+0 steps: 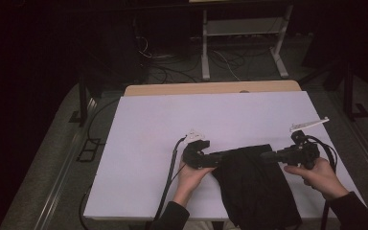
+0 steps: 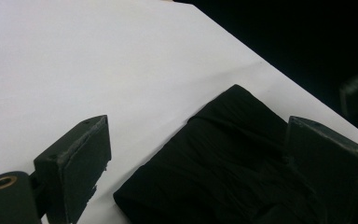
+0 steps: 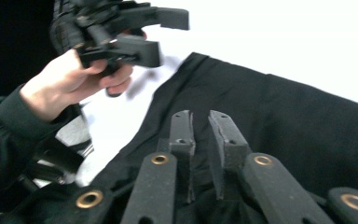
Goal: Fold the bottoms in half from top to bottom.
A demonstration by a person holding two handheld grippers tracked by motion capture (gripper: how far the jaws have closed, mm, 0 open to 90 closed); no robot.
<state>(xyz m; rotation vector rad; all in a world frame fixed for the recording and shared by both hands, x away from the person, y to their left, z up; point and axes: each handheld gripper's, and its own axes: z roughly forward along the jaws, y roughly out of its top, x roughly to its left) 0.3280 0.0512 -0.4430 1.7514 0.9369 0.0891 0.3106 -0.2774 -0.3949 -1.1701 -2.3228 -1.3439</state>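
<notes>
No writing or brand can be read anywhere. A black cloth [image 1: 256, 184] lies folded on the white tabletop [image 1: 148, 129] at its near edge, its lower end cut off by the frame. The left gripper [image 1: 223, 155], held in the left hand [image 1: 189, 177], points right at the cloth's far corner, fingers [image 2: 81, 163] spread wide. The right gripper [image 1: 268, 155] points left over the cloth, fingers [image 3: 182, 135] narrow with a gap between them, gripping nothing.

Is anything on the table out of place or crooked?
The folded black cloth lies at an angle to the white table, and its near end hangs over the table's front edge. Nothing looks spilled or damaged.
</notes>
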